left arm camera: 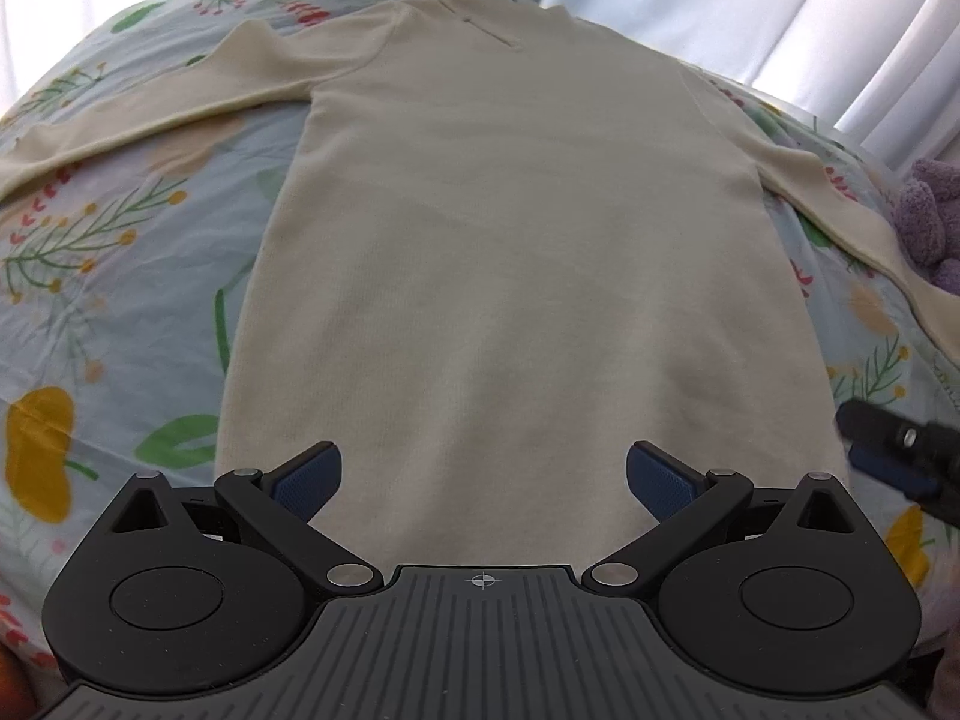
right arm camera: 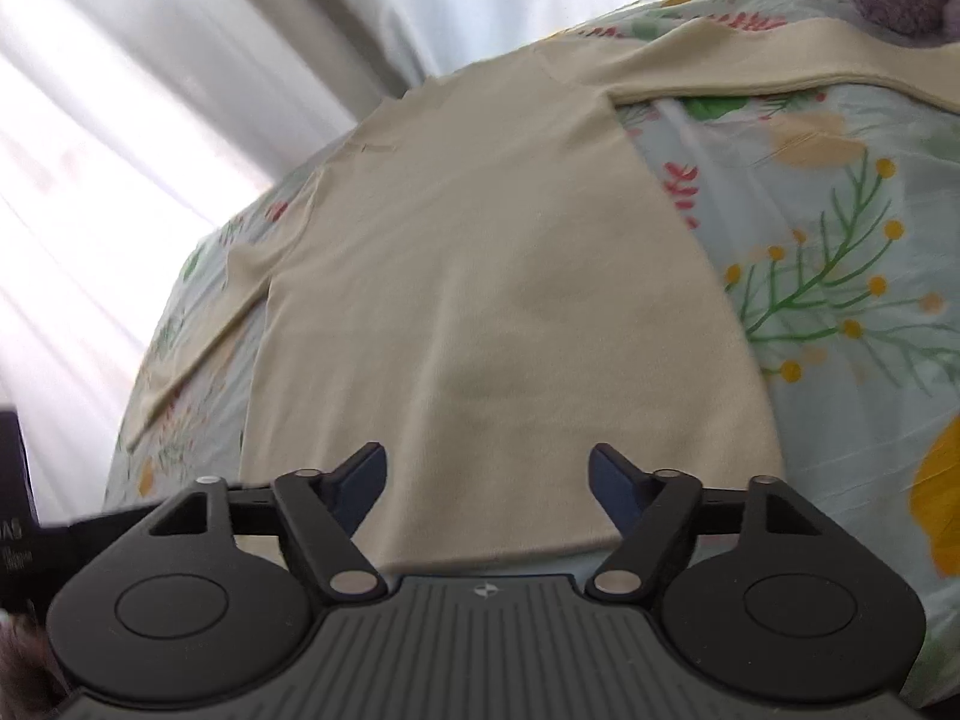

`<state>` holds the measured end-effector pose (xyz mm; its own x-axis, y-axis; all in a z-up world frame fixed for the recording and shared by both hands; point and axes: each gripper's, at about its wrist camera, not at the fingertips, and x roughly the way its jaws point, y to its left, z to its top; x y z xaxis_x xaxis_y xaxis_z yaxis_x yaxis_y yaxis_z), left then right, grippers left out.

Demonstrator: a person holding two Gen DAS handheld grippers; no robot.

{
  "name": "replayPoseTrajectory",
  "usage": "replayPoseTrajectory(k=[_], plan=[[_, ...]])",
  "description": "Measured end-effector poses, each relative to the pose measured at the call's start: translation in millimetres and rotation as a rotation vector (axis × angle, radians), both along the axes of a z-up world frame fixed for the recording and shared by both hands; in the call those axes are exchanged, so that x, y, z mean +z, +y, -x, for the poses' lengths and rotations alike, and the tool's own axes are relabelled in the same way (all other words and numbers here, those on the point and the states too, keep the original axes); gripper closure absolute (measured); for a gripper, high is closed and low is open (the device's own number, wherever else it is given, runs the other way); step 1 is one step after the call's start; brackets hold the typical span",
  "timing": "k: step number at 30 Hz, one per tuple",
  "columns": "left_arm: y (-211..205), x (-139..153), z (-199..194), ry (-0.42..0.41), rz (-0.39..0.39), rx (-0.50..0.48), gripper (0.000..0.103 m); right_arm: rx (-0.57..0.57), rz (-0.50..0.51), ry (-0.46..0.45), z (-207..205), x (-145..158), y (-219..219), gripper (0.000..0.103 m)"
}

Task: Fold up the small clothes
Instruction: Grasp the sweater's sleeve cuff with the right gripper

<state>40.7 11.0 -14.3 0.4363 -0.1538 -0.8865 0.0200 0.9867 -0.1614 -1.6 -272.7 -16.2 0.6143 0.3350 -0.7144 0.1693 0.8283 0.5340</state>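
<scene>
Nearest to us in the left wrist view, our left gripper hangs with its jaws spread wide and nothing between them, its blue pads poised over the bottom hem of the cream long-sleeved top. That top lies flat, collar away from us, on a pale blue floral bedcover. One sleeve runs out to the left and the other to the right, both lying loose on the cover. Open bedcover shows on both sides of the body panel. At the right edge of this view we see our right gripper, just beside the hem's right corner and blurred. A purple fuzzy item sits close against the right sleeve.

From the right wrist view, our right gripper is also released, jaws apart and empty, hovering over the hem near its right corner. The hem edge shows just ahead of the gripper body. White curtains close off the far side of the bed. Low at the left edge we see a dark object with pale lettering, too blurred for us to read.
</scene>
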Motion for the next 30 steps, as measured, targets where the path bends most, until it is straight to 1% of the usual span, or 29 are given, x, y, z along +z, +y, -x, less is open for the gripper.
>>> replayPoseTrajectory(k=[1, 3, 5, 6, 8, 9, 10, 13, 14, 16, 18, 20, 21, 22, 24, 26, 27, 29, 30], plan=[[-2, 0, -3, -0.010, 0.003, 0.004, 0.000, -0.066, 0.000, -0.028, -6, 0, -20, 0.049], [-5, -2, -12, -0.018, -0.022, 0.020, 0.000, -0.220, 0.009, -0.079, -17, -2, -65, 0.055], [-8, -5, -21, 0.000, -0.044, 0.036, 0.000, -0.376, -0.008, -0.110, -28, -8, -112, 0.063], [-8, -6, -26, 0.009, -0.049, 0.045, 0.000, -0.468, -0.022, -0.118, -33, -13, -138, 0.074], [-8, -8, -33, 0.019, -0.055, 0.066, 0.000, -0.632, -0.055, -0.108, -43, -27, -184, 0.088], [-7, -8, -36, 0.020, -0.056, 0.079, 0.000, -0.695, -0.079, -0.103, -46, -35, -203, 0.092], [-6, -9, -39, 0.018, -0.059, 0.092, 0.000, -0.765, -0.122, -0.100, -49, -46, -224, 0.092], [-5, -14, -48, 0.027, -0.074, 0.124, 0.000, -0.913, -0.223, -0.091, -52, -73, -265, 0.092], [-5, -15, -51, 0.034, -0.070, 0.131, 0.000, -0.955, -0.262, -0.085, -52, -82, -274, 0.088], [-4, -16, -54, 0.033, -0.052, 0.151, 0.000, -0.998, -0.340, -0.083, -54, -98, -286, 0.087], [-3, -16, -56, 0.026, -0.040, 0.163, 0.000, -1.029, -0.393, -0.122, -54, -106, -292, 0.088], [-3, -18, -60, 0.032, -0.032, 0.162, 0.000, -1.060, -0.430, -0.142, -54, -108, -298, 0.087], [-2, -19, -62, 0.033, -0.025, 0.159, 0.000, -1.070, -0.436, -0.146, -54, -108, -298, 0.085], [-1, -20, -64, 0.033, -0.017, 0.153, 0.000, -1.069, -0.423, -0.148, -55, -106, -299, 0.085], [0, -22, -70, 0.041, -0.002, 0.138, 0.000, -1.065, -0.380, -0.148, -60, -104, -297, 0.086], [2, -24, -76, 0.048, -0.002, 0.121, 0.000, -1.062, -0.307, -0.128, -68, -96, -296, 0.087], [3, -24, -79, 0.052, -0.005, 0.115, 0.000, -1.050, -0.247, -0.118, -71, -89, -293, 0.095], [6, -23, -86, 0.042, -0.009, 0.110, 0.000, -0.990, -0.086, -0.130, -81, -65, -278, 0.097], [7, -21, -89, 0.031, -0.008, 0.105, 0.000, -0.934, 0.026, -0.154, -90, -47, -265, 0.097]])
